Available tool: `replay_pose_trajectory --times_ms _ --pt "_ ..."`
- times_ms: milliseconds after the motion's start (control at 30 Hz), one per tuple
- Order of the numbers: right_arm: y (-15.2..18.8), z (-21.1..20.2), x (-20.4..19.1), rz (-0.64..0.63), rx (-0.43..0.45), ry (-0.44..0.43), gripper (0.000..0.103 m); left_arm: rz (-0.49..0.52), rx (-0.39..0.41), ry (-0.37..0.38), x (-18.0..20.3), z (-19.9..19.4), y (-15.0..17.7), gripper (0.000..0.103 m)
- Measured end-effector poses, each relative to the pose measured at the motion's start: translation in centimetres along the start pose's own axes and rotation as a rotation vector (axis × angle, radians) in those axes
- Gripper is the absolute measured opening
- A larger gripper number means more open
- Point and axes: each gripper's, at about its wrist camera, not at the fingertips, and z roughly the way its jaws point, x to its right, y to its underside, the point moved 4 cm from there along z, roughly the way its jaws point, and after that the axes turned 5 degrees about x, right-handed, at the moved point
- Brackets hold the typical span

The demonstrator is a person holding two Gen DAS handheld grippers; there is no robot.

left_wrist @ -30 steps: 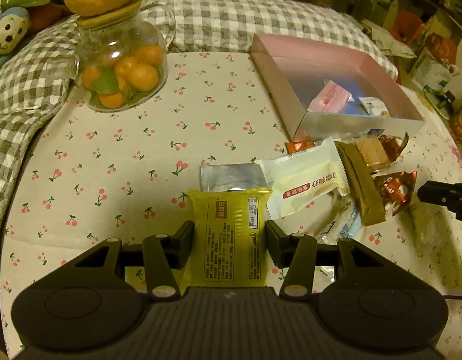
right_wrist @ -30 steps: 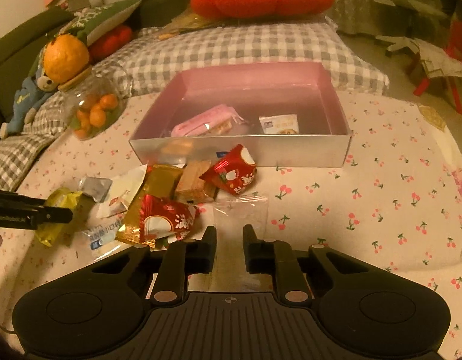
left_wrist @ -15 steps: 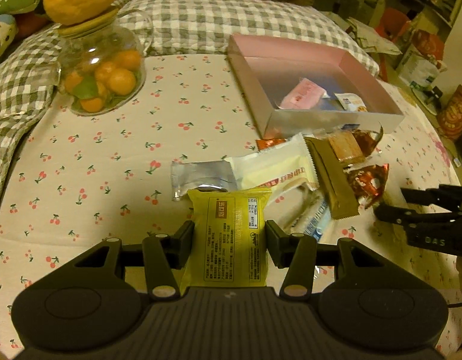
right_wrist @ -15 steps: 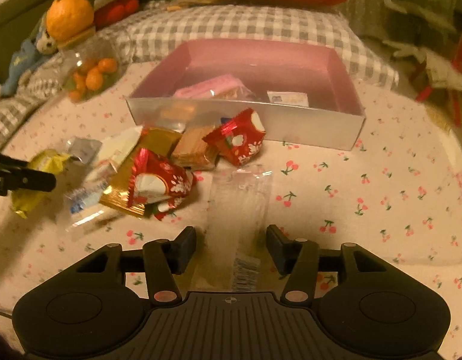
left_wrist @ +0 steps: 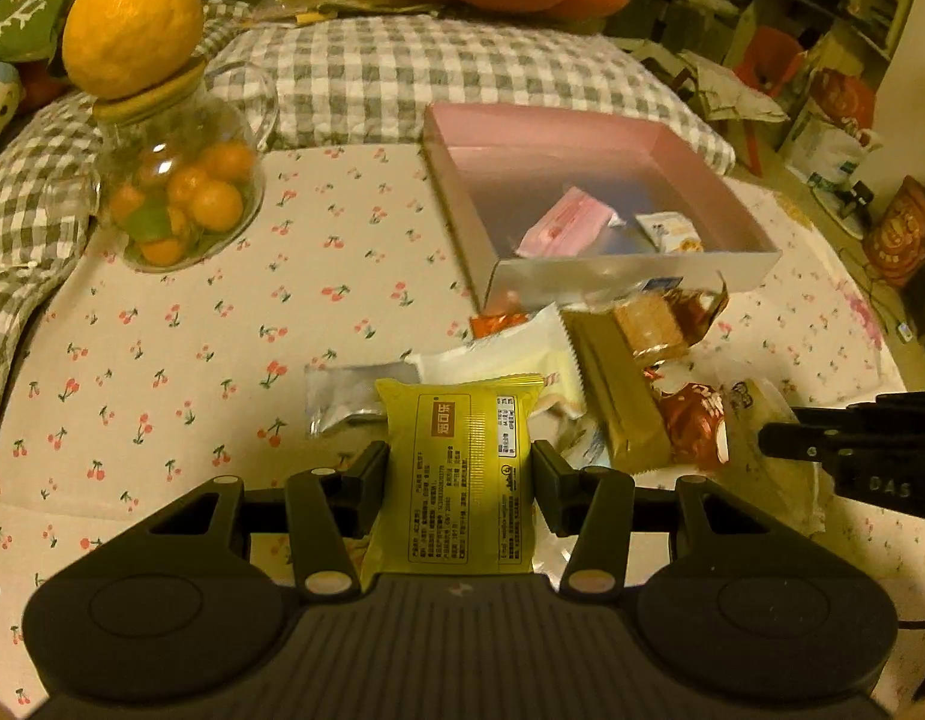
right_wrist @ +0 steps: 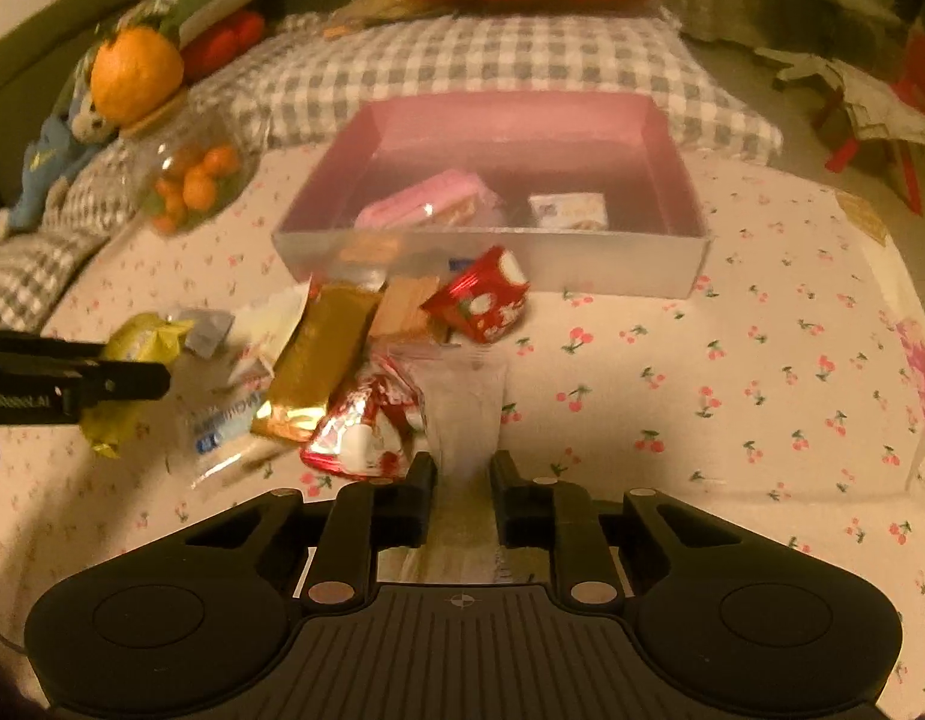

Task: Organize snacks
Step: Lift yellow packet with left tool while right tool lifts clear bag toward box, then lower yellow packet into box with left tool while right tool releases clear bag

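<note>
Left gripper [left_wrist: 459,471]: jaws clamped on a yellow snack packet [left_wrist: 459,480], lifted above the cherry-print desk [left_wrist: 180,360]. Right gripper [right_wrist: 462,474]: jaws pinched narrow on a clear wrapper [right_wrist: 465,414]. Pink box [right_wrist: 492,120] lies beyond the snack pile [right_wrist: 342,348].

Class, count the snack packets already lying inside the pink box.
2. A pink packet lies left of centre in the pink box; a small white packet sits to its right. The front wall may hide others.
</note>
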Motion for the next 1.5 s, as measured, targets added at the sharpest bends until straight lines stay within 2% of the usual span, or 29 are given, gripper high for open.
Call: replay_pose_trajectory --times_ms 333,500,700,967,1267,1333,1500 --pt "-1.4 -2.0 2.9 0.104 0.048 0.004 0.019 -0.015 0.032 0.023 2.0 -0.6 -1.2 0.047" --pt "-3.3 -3.2 3.3 0.138 0.093 -0.009 0.019 -0.068 0.041 0.052 2.7 -0.5 -2.3 0.047" --pt "-6.7 -3.0 4.4 0.18 0.135 -0.022 0.019 -0.099 0.097 0.094 3.7 0.5 -5.0 0.047" --pt "-11.0 0.8 8.0 0.254 0.133 -0.058 0.019 -0.118 0.091 0.13 5.3 5.1 -9.4 0.047" --pt "-12.5 6.3 10.4 0.244 0.142 -0.072 0.019 -0.121 0.075 0.15 7.6 12.0 -12.6 0.047" --pt "-12.9 6.9 10.8 0.236 0.151 -0.076 0.015 -0.118 0.073 0.15 7.9 13.2 -13.1 0.047" --pt "-13.6 8.0 11.1 0.211 0.154 -0.056 0.015 -0.123 0.059 0.141 8.4 15.5 -13.5 0.047"
